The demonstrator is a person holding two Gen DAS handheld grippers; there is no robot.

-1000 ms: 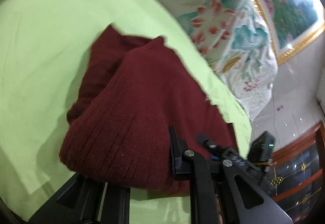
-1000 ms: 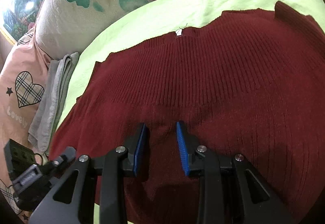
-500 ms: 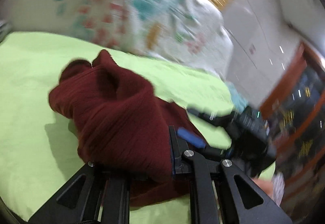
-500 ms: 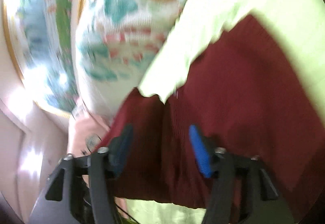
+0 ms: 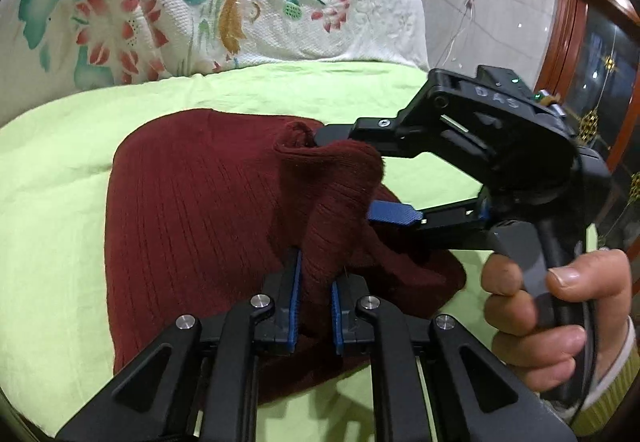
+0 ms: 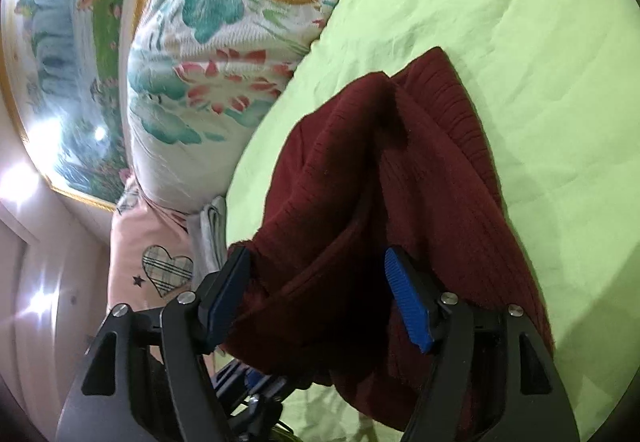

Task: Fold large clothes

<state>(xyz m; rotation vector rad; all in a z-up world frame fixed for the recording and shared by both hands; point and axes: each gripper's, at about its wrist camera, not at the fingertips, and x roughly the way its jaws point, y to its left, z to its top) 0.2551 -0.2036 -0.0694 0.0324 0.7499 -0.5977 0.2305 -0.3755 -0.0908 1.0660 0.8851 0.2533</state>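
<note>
Now left hand-held gripper (image 5: 314,306) pinches a fold of the maroon sweater (image 5: 200,209), keeping it doubled on the green bed sheet (image 5: 52,201). Right hand-held gripper (image 6: 320,298) has just been opening, jaws spread around loose fabric, probably to let go.

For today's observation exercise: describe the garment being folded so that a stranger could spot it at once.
Start at the lime-green bedsheet below the big floral cover. On it lies a dark red ribbed-knit sweater, bunched into a fold, pinched by the left gripper. It is the only dark red thing on the green sheet.
</note>
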